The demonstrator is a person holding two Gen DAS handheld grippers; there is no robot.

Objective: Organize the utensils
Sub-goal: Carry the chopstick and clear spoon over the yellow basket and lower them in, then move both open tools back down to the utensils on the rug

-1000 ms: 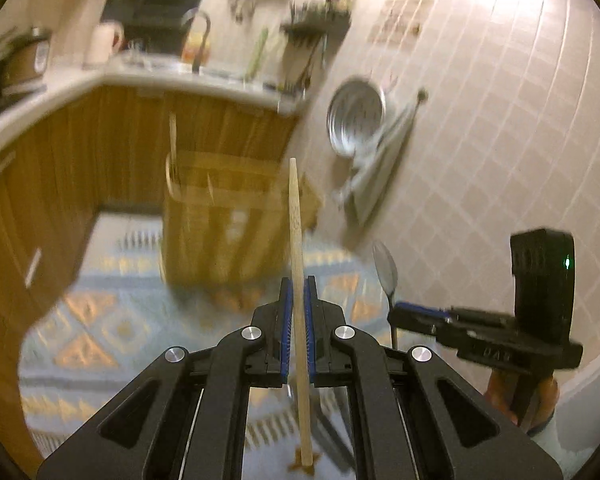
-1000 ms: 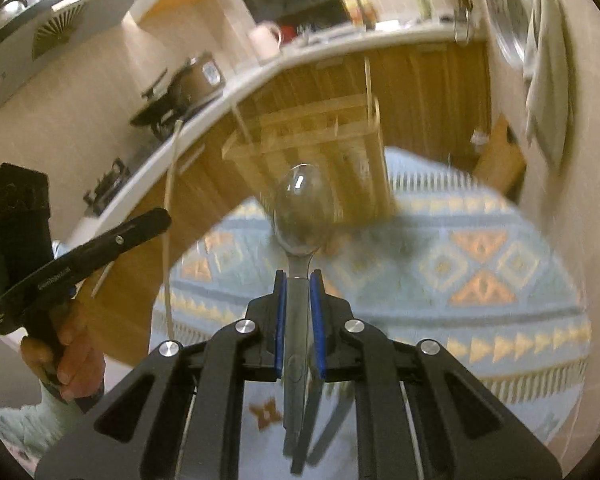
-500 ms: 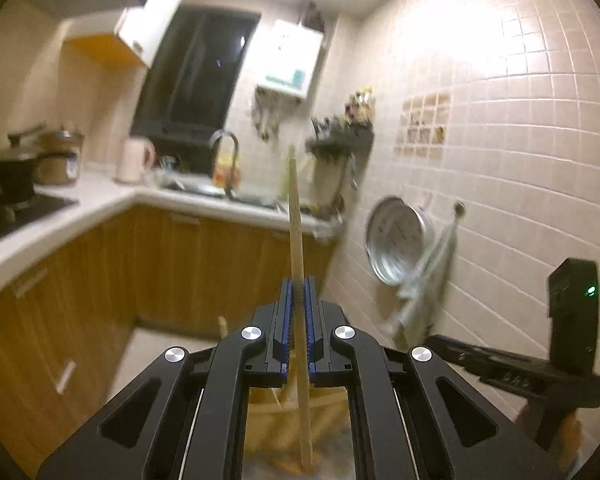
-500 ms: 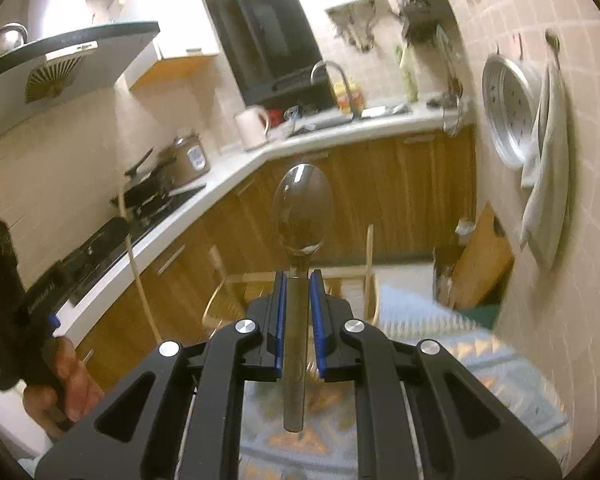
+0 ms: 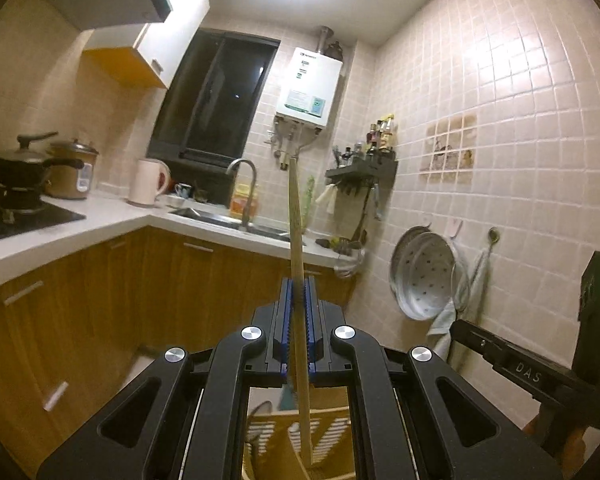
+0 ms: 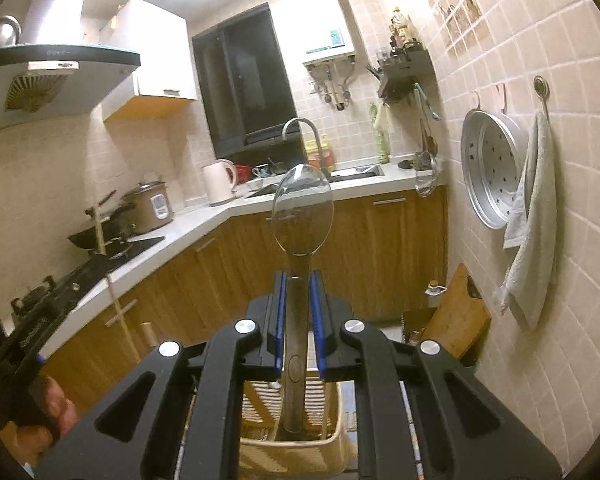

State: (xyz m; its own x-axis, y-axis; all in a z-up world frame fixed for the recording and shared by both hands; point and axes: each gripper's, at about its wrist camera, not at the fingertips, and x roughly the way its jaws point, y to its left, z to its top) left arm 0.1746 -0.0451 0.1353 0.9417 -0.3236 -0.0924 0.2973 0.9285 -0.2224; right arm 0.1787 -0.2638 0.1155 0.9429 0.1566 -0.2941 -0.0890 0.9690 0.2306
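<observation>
My left gripper (image 5: pixel 298 292) is shut on a long wooden chopstick (image 5: pixel 295 216) held upright, its lower end reaching down over a slatted wooden utensil holder (image 5: pixel 328 432) below. My right gripper (image 6: pixel 297 288) is shut on the handle of a metal spoon (image 6: pixel 302 210), bowl up, handle end hanging over the same wooden holder (image 6: pixel 300 452). The right gripper's body (image 5: pixel 540 372) shows at the right of the left wrist view. The left gripper (image 6: pixel 28 328) shows at the left edge of the right wrist view.
Wooden cabinets (image 5: pixel 100 304) and a white counter (image 5: pixel 100 216) with stove, pots, kettle and sink run along the left and back. A tiled wall (image 6: pixel 540 160) on the right holds a metal steamer tray (image 6: pixel 488 176) and towel (image 6: pixel 532 232). A cutting board (image 6: pixel 456 316) leans below.
Both grippers have tilted further upward, so the views show more wall and ceiling, and the wooden holder has dropped to the bottom edge. Chopstick and spoon stay clamped.
</observation>
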